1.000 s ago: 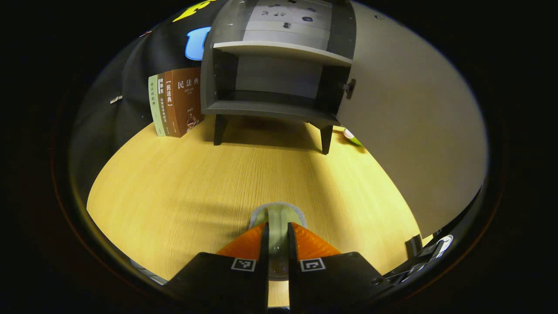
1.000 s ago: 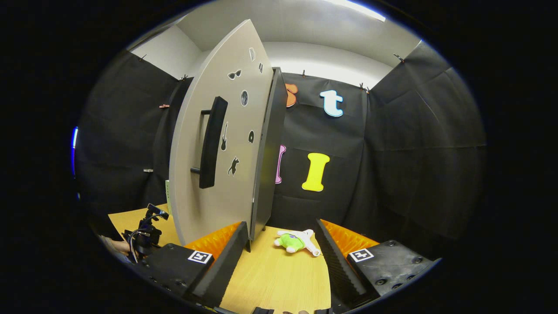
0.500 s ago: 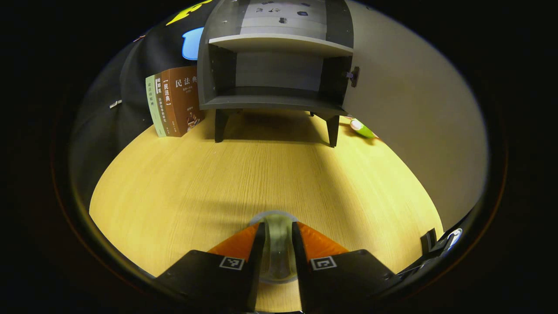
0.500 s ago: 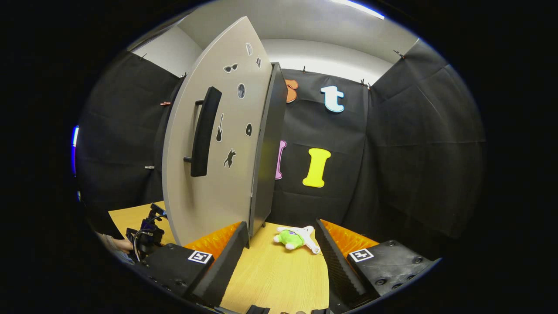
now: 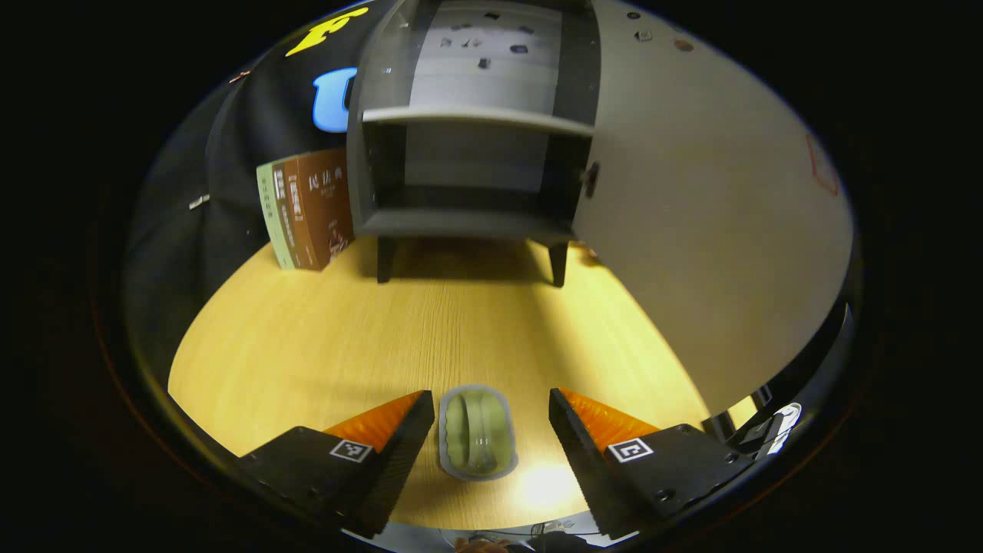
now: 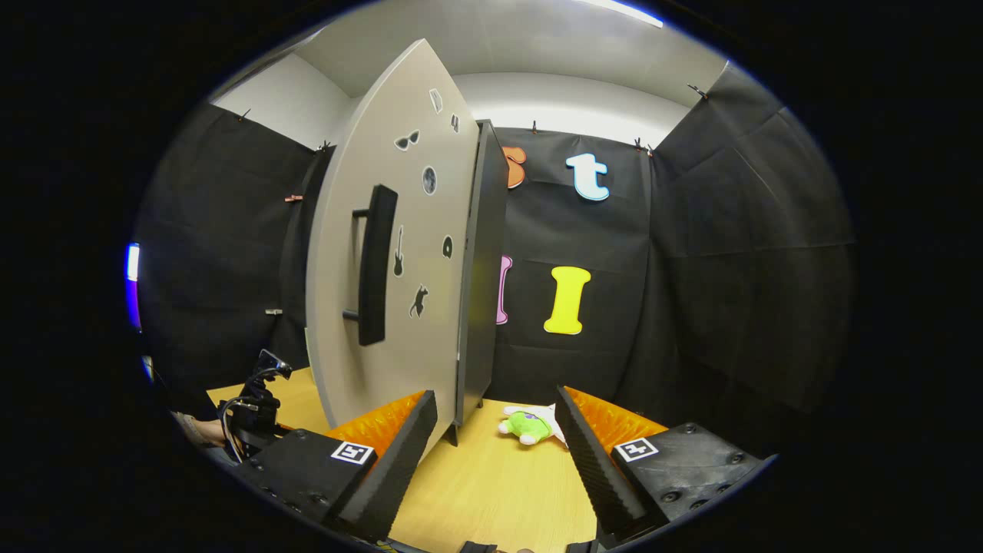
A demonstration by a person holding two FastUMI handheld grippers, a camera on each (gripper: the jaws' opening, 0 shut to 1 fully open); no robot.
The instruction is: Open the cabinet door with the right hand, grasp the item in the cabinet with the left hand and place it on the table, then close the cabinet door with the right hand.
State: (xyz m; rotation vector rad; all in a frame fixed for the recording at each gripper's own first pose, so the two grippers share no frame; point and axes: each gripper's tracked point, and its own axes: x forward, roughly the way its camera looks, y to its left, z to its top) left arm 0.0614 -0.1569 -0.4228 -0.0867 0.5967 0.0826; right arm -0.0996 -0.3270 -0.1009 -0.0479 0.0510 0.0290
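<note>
Open cabinet door (image 6: 399,253), claw (image 6: 495,453) agape

Light comes from a ceiling strip (image 6: 618,11) overhead. The counter (image 5: 307,346) glows warm yellow, with a glare patch near its front edge. Shadow pools under the cabinet (image 5: 468,153), which looks slightly motion-blurred. Fisheye bending curves the cabinet door (image 6: 399,253).

Recording booth; black cloth walls (image 6: 714,253) around wooden table (image 5: 322,346).
</note>
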